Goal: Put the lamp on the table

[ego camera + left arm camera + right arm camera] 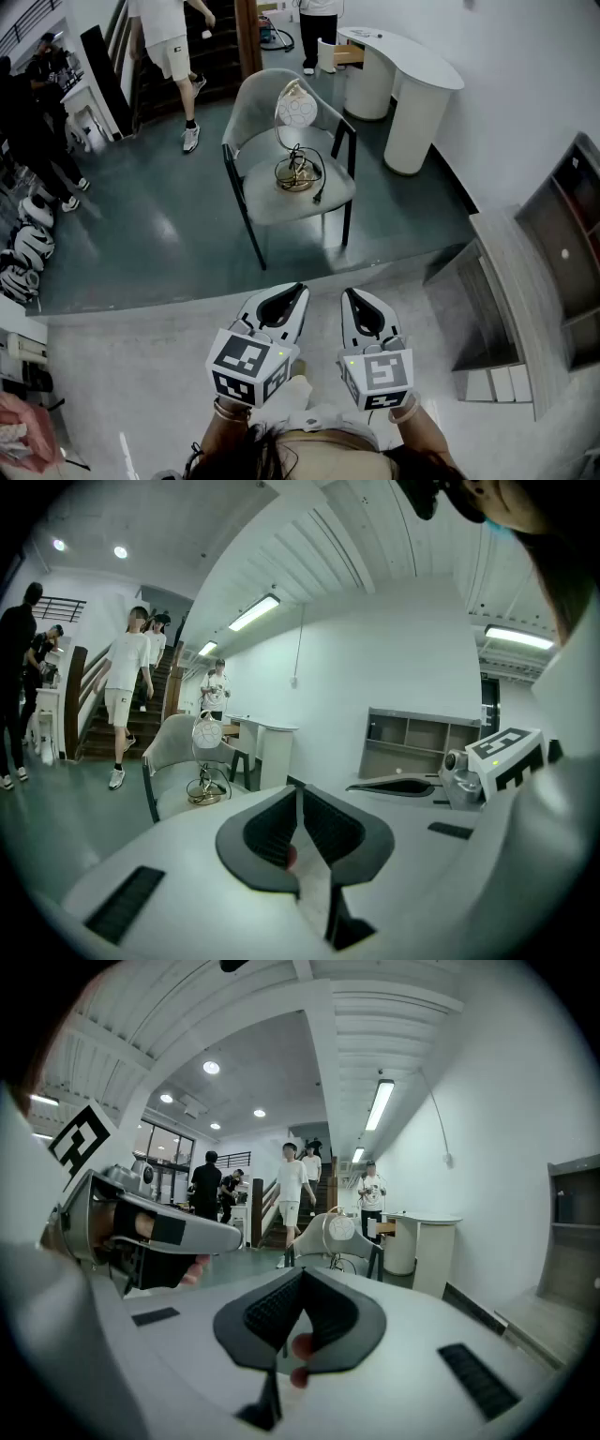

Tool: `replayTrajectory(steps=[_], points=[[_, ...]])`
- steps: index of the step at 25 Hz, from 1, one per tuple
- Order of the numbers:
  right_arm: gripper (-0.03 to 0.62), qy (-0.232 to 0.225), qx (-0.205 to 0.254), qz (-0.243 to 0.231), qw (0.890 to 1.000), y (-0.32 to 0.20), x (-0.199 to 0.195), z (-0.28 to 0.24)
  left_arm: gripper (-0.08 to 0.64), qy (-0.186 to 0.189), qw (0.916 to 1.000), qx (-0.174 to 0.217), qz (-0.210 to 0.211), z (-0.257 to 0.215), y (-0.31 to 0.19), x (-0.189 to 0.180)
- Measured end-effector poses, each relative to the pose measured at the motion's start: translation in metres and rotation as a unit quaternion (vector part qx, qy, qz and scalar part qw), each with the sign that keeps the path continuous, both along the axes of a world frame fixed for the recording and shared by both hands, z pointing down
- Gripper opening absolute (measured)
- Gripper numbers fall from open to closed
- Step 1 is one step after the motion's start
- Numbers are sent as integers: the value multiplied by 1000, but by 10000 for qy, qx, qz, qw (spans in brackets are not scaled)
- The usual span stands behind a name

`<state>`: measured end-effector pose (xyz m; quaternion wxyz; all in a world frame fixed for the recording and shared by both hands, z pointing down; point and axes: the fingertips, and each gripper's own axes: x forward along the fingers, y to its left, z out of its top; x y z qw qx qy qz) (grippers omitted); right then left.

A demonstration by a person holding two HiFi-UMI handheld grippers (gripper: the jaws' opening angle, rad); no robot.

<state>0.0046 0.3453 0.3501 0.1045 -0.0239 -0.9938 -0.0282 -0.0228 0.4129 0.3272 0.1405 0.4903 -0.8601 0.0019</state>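
- Nothing of the task is done yet: the lamp [297,120] stands upright on the seat of the grey chair [281,204], not on any table.
- The lamp's round white shade sits above a brass-coloured base, and its black cord [320,190] lies coiled loosely on the seat beside the base.
- My left gripper [299,288] and right gripper [348,294] are held side by side close to my body, well apart from the chair, across a stretch of dark floor.
- In the left gripper view the jaws are pressed together with nothing between them; the right gripper view shows the same.
- The white curved table [417,67] just behind the chair looks like the likely place for the lamp, though I can't be sure it is the one meant.
- Left to do, as I judge it: walk up, part the jaws, grasp the lamp, carry it over with the cord and set it down.
- Writing: only the black-and-white square markers on my grippers' cubes. I can read no brand or label on lamp, chair or table.
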Motion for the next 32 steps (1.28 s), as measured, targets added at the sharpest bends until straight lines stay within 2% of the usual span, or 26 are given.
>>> replayTrajectory(steps=[10,25,32], points=[[21,41,28,-13,10000,1,-29,-4,31,13,10000,1,54,-2,1,-27],[23,-21,50,128,9999,8,-93,-14,31,44,9996,107,264,-3,7,-97],[23,24,34,170,9998,-3,-113,-9,31,100,9997,89,204,1,3,-121]])
